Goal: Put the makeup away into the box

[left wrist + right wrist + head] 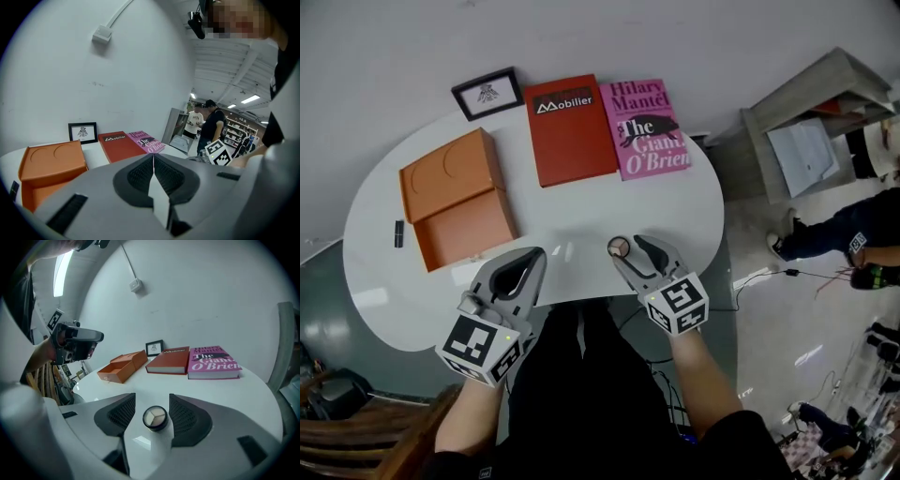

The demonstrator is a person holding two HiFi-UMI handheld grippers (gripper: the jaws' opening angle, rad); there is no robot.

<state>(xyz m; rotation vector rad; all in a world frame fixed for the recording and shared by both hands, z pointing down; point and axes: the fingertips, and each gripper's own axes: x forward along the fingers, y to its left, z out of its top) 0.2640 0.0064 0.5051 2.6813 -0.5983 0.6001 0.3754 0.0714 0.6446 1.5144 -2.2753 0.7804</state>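
One makeup compact (155,418) between right gripper (153,400) fingers (187,418) | fingers spread, not gripping | left gripper (153,157) closed, empty

Grey left gripper (536,255), right gripper (629,246); black-ribbed jaws; black-white marker cubes (677,305); black clothing (581,394).

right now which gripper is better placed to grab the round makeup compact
Right. The right gripper has open jaws either side of the round compact on the table; the left gripper is shut and empty.
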